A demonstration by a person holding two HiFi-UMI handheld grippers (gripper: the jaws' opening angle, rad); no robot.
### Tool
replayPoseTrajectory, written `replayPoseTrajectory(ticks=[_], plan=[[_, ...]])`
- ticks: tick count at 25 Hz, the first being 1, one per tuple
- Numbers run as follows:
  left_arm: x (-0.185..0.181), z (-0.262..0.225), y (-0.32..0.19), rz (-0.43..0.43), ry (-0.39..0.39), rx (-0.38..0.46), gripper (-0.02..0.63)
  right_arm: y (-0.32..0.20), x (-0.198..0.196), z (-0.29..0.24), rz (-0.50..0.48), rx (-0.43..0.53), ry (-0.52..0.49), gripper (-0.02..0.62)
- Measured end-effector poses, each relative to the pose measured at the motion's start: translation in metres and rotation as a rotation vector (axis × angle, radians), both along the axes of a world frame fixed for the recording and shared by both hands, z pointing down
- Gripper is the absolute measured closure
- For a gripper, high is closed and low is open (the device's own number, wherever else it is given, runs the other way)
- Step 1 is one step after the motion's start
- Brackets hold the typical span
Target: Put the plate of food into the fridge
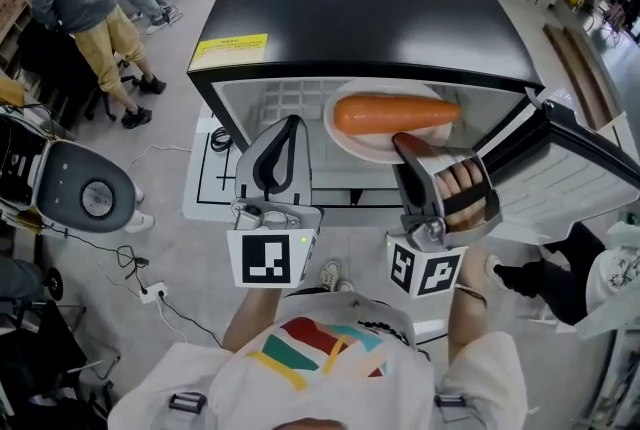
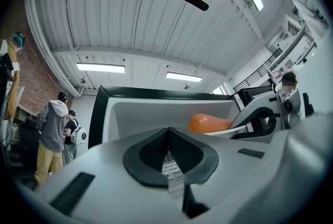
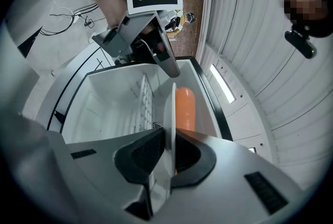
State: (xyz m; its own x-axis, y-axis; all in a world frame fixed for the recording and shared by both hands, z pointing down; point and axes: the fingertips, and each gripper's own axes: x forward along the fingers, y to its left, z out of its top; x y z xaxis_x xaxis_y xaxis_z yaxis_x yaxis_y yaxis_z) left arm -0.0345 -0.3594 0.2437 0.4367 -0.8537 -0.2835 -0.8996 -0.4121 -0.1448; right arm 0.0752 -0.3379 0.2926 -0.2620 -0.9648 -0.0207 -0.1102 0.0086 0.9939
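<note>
Grey right hand-held gripper (image 1: 405,146) is nipped on the near rim of the plate (image 1: 360,148). In the right gripper view the rim stands edge-on between the black pads (image 3: 151,150), so the jaws are nearly together and gripping.

From that grip the plate runs out toward 11 o'clock in the head view, hanging in the mouth of the fridge (image 1: 370,8). I see no shelf contact yet. The cavity lies at 12 o'clock from the plate, with the open door (image 1: 570,168) off at 3 o'clock. My read is that the coming move is a straight push toward 12, then a set-down inside.

The food (image 1: 395,114) has its long axis on the 9–3 line, across the push direction, and its 3 o'clock end overhangs the rim near the gripper. It could roll if the plate tips.

The left hand-held gripper (image 1: 292,123) sits at 9 o'clock from the right one, jaws together on nothing. It is just beside the plate's left edge and looks apart from it, so the right hand alone carries the load.

The plate is pale, shallow and round. The food is one smooth, glossy orange cylinder, carrot-like with rounded ends. The wire rack (image 3: 145,103) inside the fridge looks bare.
</note>
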Motion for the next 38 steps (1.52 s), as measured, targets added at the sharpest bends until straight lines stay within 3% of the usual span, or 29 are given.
replayPoseTrajectory(ticks=[13, 21, 38], plan=[[-0.005, 0.017, -0.031, -0.007, -0.010, -0.029, 0.600, -0.058, -0.006, 0.013, -0.021, -0.113, 0.029, 0.565], [0.002, 0.029, -0.040, 0.020, -0.005, -0.066, 0.600, -0.080, -0.010, 0.027, -0.044, -0.270, 0.050, 0.564], [0.001, 0.037, -0.044, 0.023, 0.029, -0.088, 0.600, -0.111, 0.000, 0.046, -0.008, -0.395, 0.077, 0.558]])
